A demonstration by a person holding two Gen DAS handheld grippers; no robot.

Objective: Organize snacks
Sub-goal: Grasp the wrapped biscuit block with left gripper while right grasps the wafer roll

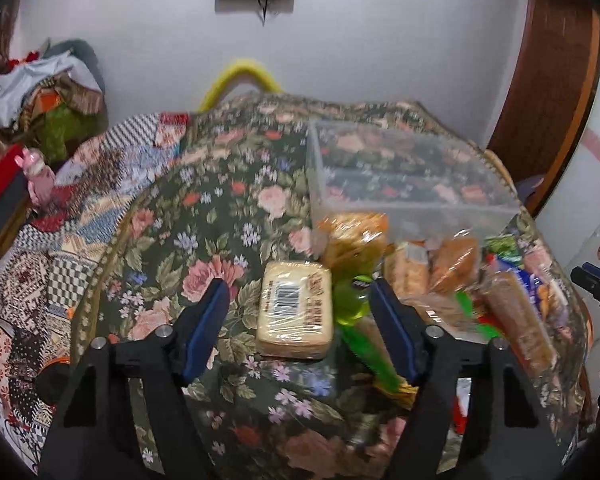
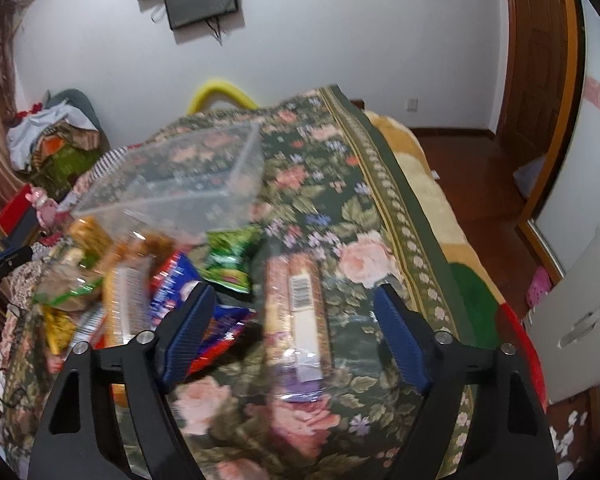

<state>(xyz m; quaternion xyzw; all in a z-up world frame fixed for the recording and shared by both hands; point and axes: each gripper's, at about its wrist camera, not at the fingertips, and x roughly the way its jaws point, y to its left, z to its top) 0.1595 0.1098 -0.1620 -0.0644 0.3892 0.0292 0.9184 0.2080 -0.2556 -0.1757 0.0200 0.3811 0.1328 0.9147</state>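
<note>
Blue-padded jaws of the left gripper (image 1: pixel 298 312) stand apart with nothing pressed between them; the pale wrapped snack block (image 1: pixel 296 310) lies on the floral cloth (image 1: pixel 204 216) in the gap, clear of both pads. A green-wrapped snack (image 1: pixel 354 304) lies just beside that block. The right gripper (image 2: pixel 294 320) is likewise parted, its pads either side of a long clear-wrapped biscuit pack (image 2: pixel 296 300) without touching it. Left of that pack sits a heap of mixed snack packets (image 2: pixel 132 280). Beyond the heap stands an empty clear plastic bin (image 2: pixel 188 176) on the cloth.
</note>
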